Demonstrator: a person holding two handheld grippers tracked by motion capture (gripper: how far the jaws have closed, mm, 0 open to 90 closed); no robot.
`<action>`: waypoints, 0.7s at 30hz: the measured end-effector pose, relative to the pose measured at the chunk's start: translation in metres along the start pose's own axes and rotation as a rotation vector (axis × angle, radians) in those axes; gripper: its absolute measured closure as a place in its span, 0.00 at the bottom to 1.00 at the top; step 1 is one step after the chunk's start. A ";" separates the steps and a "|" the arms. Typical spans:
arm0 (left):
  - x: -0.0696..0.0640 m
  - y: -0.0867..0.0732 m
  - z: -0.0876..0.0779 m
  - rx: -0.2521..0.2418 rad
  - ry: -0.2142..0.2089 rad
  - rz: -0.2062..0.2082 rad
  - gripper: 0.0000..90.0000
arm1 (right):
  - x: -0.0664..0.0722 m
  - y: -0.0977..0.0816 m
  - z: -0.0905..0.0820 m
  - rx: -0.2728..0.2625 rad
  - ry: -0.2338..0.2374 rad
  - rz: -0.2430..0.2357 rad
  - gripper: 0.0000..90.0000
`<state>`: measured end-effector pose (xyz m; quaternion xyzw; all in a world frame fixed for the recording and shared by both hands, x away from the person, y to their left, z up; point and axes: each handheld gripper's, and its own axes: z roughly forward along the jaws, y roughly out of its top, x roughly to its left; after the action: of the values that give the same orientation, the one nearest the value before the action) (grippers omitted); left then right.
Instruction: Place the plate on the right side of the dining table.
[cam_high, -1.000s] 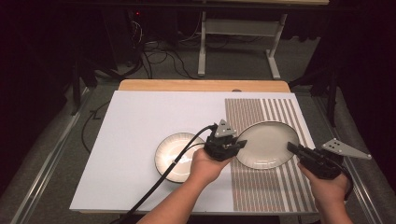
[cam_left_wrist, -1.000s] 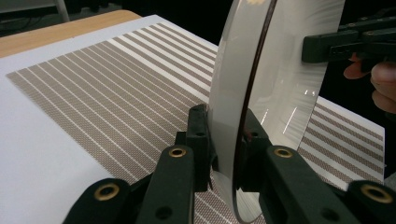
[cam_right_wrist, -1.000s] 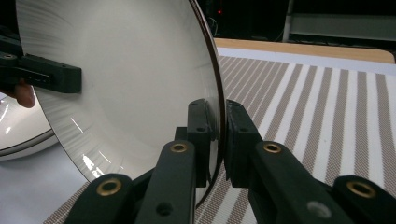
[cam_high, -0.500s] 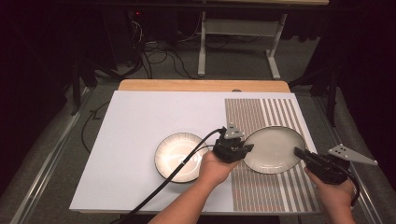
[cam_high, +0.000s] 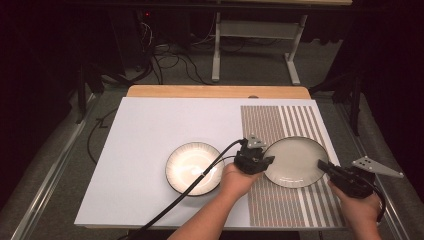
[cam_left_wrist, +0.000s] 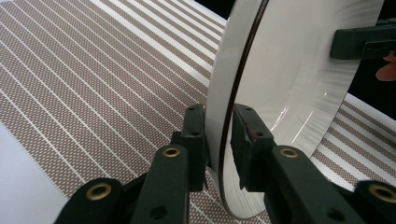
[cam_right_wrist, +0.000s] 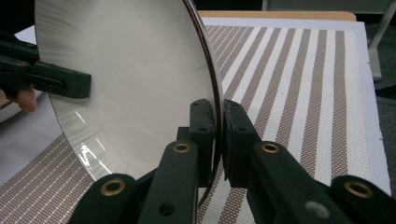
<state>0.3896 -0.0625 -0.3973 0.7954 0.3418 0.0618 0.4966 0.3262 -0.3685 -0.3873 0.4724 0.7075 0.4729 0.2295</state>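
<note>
Left gripper pinching plate rim; right gripper pinching opposite rim, above striped mat.

A wooden counter is covered nearly whole by a white mat; only a strip of wood shows at the 12 o'clock edge. The mat's 3 o'clock part bears a panel of brown stripes. A dark-rimmed plate lies flat on the white area toward 6 o'clock, just beside the stripes.
</note>
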 end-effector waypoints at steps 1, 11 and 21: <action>0.000 0.000 0.000 0.000 0.000 0.000 0.84 | 0.000 0.000 0.000 0.000 0.000 0.000 0.96; -0.002 0.003 0.004 0.010 0.041 -0.001 0.82 | -0.001 -0.001 0.002 0.011 -0.012 -0.008 0.96; -0.002 0.006 0.000 -0.013 0.090 0.023 0.69 | -0.003 -0.002 0.002 0.016 -0.013 0.000 0.96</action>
<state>0.3910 -0.0656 -0.3924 0.7924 0.3544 0.1056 0.4851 0.3284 -0.3700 -0.3902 0.4773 0.7097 0.4642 0.2301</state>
